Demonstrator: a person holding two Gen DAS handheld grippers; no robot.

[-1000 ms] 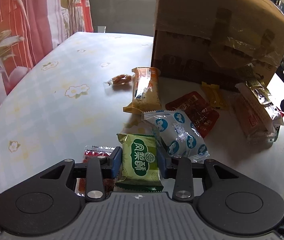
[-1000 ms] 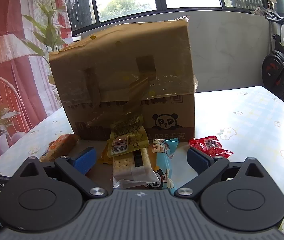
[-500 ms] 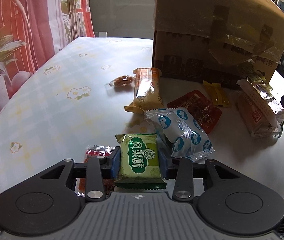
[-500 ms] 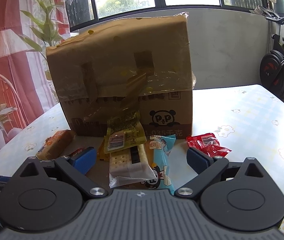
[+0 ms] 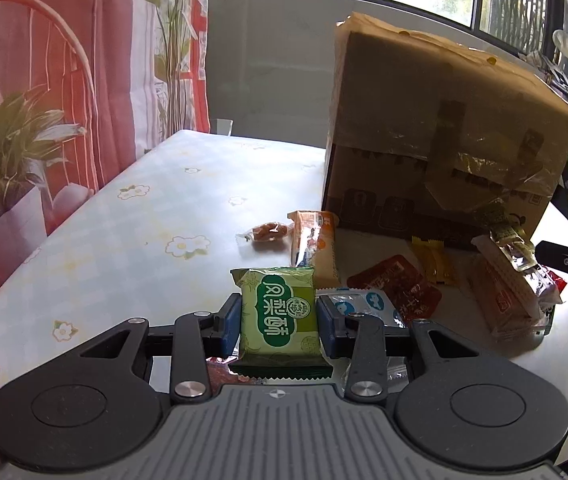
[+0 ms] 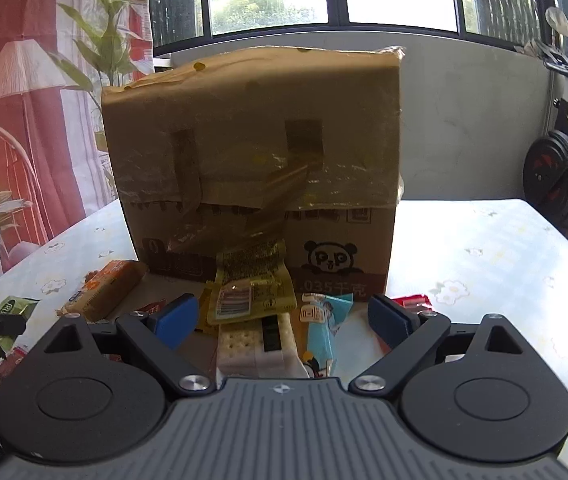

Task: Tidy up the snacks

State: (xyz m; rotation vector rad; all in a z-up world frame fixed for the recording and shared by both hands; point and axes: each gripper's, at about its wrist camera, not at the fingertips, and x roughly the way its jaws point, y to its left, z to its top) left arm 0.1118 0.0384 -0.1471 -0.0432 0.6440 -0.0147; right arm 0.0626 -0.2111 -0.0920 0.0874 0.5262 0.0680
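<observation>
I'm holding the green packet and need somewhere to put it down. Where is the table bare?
The left tongs hold the green packet. The table is bare left of the small brown sweet, toward the curtain. Also bare right of the cardboard box, beyond the red wrapper. In front of the box, snacks crowd together.

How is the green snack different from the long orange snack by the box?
The green snack is short and squarish; the orange snack is long and narrow. The green snack is pinched in the left gripper; the orange snack lies on the table, untouched. The green snack carries big white writing; the orange doesn't. Both are sealed packets.
</observation>
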